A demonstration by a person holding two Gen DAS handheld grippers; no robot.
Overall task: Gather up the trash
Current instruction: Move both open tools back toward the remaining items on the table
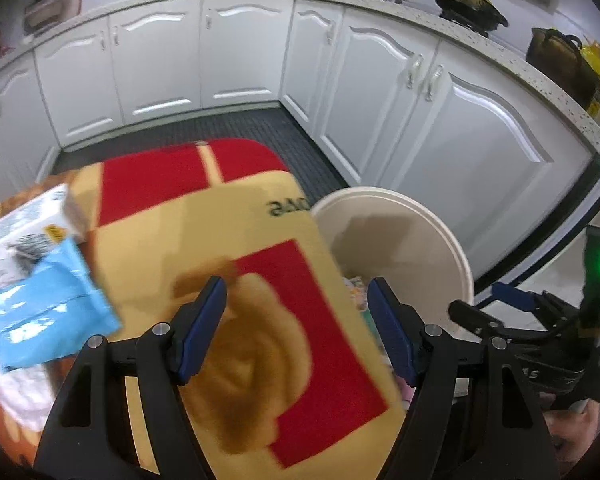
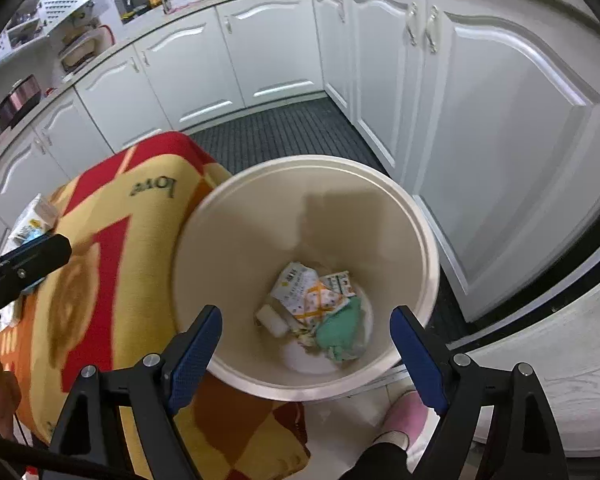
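Note:
A cream round bin stands on the floor beside a table with a red and yellow cloth. Inside lie crumpled wrappers, a green scrap and a white piece. My right gripper is open and empty above the bin. My left gripper is open and empty above the cloth, near the bin. A blue packet and a white carton lie on the cloth at the left, with white tissue below them.
White kitchen cabinets run along the back and right, above a dark ribbed mat. Pans stand on the counter. A pink slipper is near the bin. The right gripper shows at the right of the left wrist view.

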